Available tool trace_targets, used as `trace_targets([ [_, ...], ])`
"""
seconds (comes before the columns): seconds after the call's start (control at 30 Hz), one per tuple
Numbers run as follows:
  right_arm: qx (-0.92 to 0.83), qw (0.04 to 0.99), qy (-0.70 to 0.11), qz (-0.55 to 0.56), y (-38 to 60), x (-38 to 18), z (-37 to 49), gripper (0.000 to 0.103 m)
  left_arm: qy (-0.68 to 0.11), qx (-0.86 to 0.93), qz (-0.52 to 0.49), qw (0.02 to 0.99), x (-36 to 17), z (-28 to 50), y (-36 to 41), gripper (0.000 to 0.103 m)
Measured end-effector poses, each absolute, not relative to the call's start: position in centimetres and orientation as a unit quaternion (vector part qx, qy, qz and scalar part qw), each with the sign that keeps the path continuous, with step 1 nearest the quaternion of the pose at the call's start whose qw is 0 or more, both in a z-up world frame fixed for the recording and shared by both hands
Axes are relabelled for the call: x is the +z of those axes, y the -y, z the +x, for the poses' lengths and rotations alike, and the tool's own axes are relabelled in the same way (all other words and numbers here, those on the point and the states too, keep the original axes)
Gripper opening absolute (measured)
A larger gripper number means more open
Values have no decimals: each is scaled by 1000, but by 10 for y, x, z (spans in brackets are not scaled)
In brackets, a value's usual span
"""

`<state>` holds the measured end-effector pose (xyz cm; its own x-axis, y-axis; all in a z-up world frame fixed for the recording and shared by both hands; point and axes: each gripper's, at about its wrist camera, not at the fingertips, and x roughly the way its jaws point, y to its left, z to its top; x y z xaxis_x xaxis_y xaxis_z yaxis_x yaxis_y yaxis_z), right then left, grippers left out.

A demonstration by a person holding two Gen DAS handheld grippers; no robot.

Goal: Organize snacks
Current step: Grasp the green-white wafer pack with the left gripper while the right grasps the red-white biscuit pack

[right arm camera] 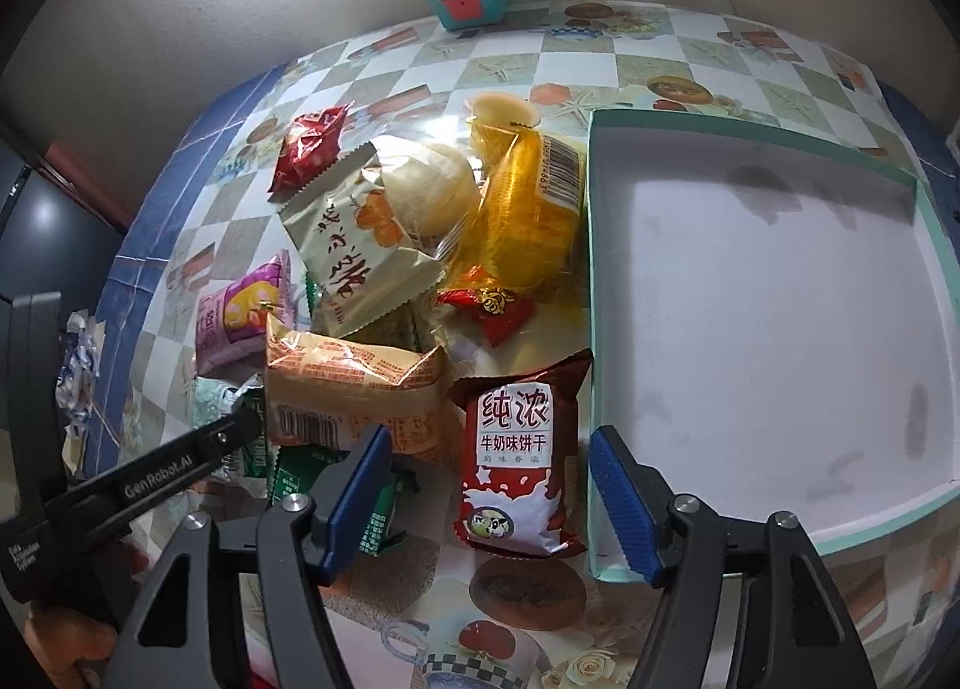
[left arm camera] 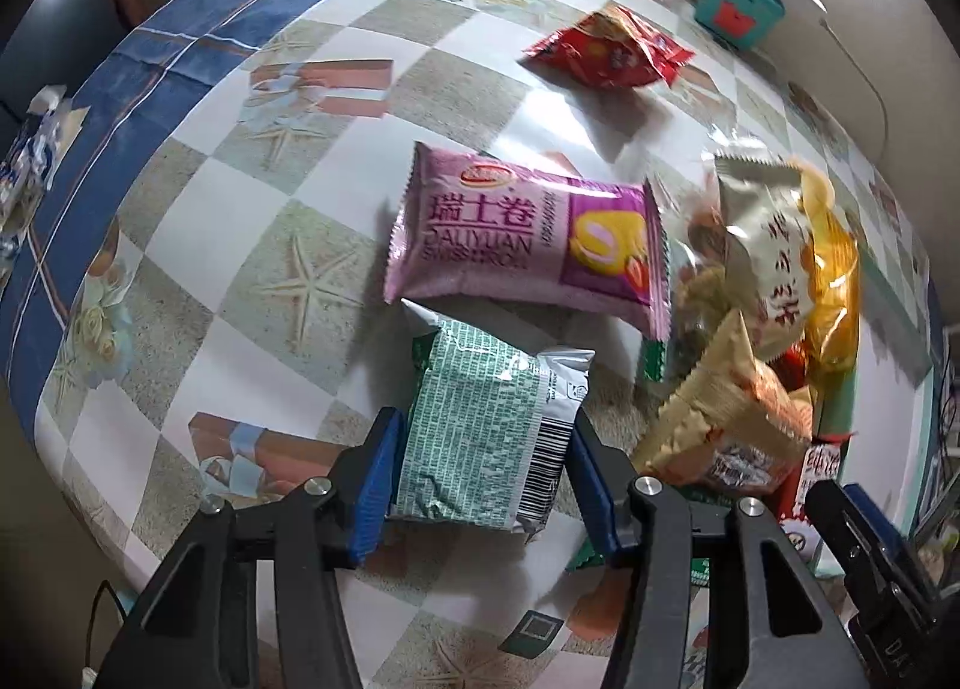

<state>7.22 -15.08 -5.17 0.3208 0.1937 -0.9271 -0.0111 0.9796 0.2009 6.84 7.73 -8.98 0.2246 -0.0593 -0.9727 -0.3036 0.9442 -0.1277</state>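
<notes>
Shallow white teal-rimmed cardboard box [right arm camera: 750,281] empty; left gripper [left arm camera: 480,473] clamps green-white foil snack packet [left arm camera: 486,437]; right gripper [right arm camera: 489,500] gapes around brown milk-biscuit packet [right arm camera: 516,455], untouched.

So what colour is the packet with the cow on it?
Dark red-brown and white milk biscuit packet, best seen in the right wrist view.

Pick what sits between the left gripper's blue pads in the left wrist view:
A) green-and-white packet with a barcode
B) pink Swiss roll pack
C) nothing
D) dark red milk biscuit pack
A: the green-and-white packet lies between the left gripper's blue pads, which touch its two sides.
</notes>
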Motion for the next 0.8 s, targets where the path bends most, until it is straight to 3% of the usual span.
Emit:
trace_targets([
  [0.8,82,787,-612,17,131,-72,68,52,-618,67,-162,766,-90,79,-75,56],
])
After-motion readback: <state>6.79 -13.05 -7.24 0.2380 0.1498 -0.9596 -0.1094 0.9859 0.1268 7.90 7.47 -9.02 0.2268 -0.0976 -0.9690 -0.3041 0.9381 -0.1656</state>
